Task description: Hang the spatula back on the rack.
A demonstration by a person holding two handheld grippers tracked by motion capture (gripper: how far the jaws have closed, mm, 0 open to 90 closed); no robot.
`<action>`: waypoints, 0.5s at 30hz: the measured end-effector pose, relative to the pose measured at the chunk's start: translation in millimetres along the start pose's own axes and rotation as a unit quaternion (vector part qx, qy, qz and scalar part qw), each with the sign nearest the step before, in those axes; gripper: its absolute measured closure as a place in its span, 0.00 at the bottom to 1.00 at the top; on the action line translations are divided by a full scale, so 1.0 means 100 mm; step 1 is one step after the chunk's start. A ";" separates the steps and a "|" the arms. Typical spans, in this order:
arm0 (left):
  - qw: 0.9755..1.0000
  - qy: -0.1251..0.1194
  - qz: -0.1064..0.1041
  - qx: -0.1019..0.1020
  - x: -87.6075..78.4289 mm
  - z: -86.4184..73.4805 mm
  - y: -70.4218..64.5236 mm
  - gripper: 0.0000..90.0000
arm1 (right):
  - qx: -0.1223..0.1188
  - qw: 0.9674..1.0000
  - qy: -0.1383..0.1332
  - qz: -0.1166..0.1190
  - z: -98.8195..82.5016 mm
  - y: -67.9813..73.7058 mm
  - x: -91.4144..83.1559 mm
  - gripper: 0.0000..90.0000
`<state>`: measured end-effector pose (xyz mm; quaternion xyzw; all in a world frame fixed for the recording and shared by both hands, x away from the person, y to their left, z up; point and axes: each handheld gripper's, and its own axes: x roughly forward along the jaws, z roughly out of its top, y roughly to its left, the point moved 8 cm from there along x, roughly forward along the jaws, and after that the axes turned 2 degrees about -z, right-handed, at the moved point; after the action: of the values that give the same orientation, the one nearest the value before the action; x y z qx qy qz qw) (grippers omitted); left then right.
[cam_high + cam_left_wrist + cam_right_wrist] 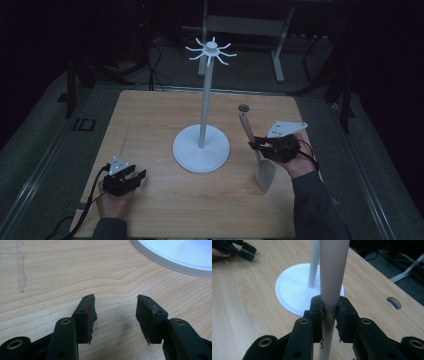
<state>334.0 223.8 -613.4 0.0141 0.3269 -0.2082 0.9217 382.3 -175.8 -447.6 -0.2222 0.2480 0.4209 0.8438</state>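
A dim lab: bare wooden table (150, 125), floor cables (155, 75), metal frame legs (278, 55).

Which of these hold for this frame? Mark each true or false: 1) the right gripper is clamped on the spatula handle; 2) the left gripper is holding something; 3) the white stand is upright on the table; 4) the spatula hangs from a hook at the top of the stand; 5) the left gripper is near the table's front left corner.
1) True. The right gripper has its jaws shut on the handle of the spatula.
2) False. The left gripper is open, with bare table between its jaws.
3) True. The stand rises straight from its round base.
4) False. The spatula is in the right gripper, right of the stand; the hooks carry nothing.
5) True.
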 end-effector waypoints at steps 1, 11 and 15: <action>1.000 0.000 0.000 0.000 0.00 0.00 0.00 0.55 | -0.001 1.000 -0.002 -0.001 0.01 0.00 0.00 0.85; 1.000 0.002 0.000 -0.003 0.00 0.00 0.00 0.55 | 0.003 1.000 -0.029 -0.010 0.14 0.03 0.00 0.85; 1.000 0.002 0.000 -0.004 0.00 0.00 0.00 0.54 | 0.003 0.999 -0.039 -0.014 0.19 0.05 0.00 0.85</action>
<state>333.9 224.2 -613.6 0.0113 0.3297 -0.2069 0.9211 383.2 -161.7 -433.5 -0.2061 0.2130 0.4169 0.8593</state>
